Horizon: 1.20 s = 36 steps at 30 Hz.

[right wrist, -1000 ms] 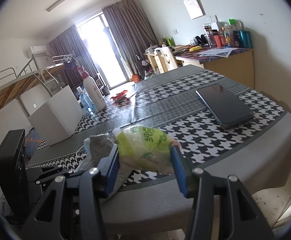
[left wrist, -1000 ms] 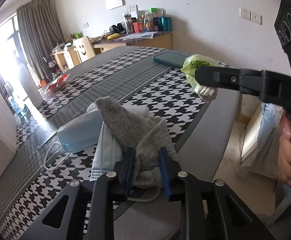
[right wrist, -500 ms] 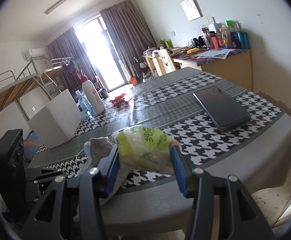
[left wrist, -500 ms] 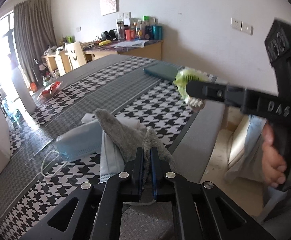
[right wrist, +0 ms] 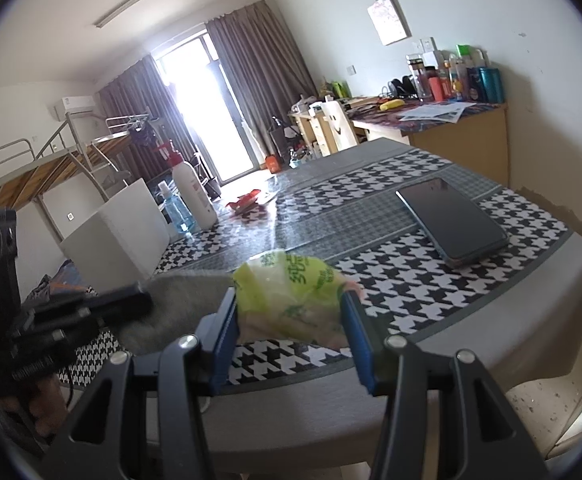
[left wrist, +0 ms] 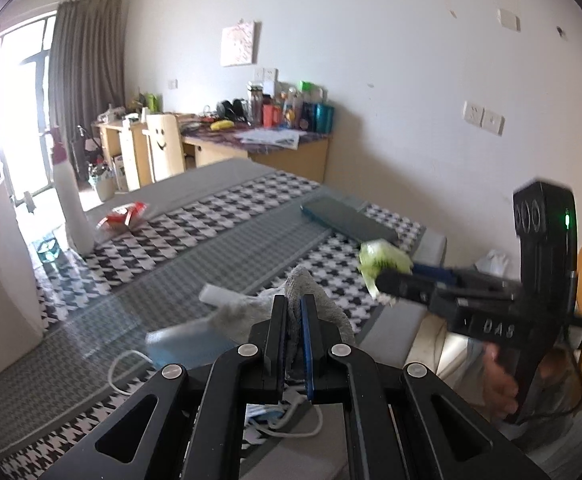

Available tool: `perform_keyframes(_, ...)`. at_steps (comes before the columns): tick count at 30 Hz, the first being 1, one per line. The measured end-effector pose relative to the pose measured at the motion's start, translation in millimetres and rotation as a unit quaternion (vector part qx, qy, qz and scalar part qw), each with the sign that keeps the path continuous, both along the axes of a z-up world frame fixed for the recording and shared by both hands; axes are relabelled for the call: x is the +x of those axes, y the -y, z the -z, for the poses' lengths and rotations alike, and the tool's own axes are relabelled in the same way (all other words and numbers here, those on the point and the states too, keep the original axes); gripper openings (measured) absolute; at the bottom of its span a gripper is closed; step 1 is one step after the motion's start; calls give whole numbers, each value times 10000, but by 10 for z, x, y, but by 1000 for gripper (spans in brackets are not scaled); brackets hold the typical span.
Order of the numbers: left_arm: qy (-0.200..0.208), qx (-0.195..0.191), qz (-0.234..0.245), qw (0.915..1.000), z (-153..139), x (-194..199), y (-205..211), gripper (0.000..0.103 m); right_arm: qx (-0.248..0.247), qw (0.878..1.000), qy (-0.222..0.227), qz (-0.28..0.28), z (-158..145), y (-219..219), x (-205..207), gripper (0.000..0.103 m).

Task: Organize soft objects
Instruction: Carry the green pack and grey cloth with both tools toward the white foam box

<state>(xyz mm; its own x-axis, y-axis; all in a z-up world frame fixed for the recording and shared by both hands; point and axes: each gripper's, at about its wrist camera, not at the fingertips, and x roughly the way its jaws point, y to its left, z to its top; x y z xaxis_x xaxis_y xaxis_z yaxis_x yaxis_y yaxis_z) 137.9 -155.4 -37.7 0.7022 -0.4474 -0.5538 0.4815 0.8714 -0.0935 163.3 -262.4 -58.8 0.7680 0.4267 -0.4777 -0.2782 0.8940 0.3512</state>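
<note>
I read "DAS" on the side of my right gripper [left wrist: 387,280]. Between its jaws, the yellow-green packet [right wrist: 291,296] carries green Chinese characters, too blurred to read.

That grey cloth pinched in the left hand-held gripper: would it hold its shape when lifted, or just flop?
Probably flop: the grey cloth already drapes in loose folds around the shut left hand-held gripper. It looks light, since a thin pinch of fabric seems to carry it. Its fuzzy surface likely grips the pads rather than slipping.
</note>
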Motion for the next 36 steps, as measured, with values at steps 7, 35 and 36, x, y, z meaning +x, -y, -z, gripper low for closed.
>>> perform_keyframes(7,194,-234,-301,9991,-173,11,-202,7,22,9999,73,-107,-44,-87,-2,55)
perform_keyframes(35,590,-340,-1146,9911,-504,-120,-771,7,-158,9977,364,-554,-281,-554,30,55)
perform_keyframes(36,595,-328,-1187,9906,-513,-121,-794,7,-163,9975,388,-573,-298,-579,35,55)
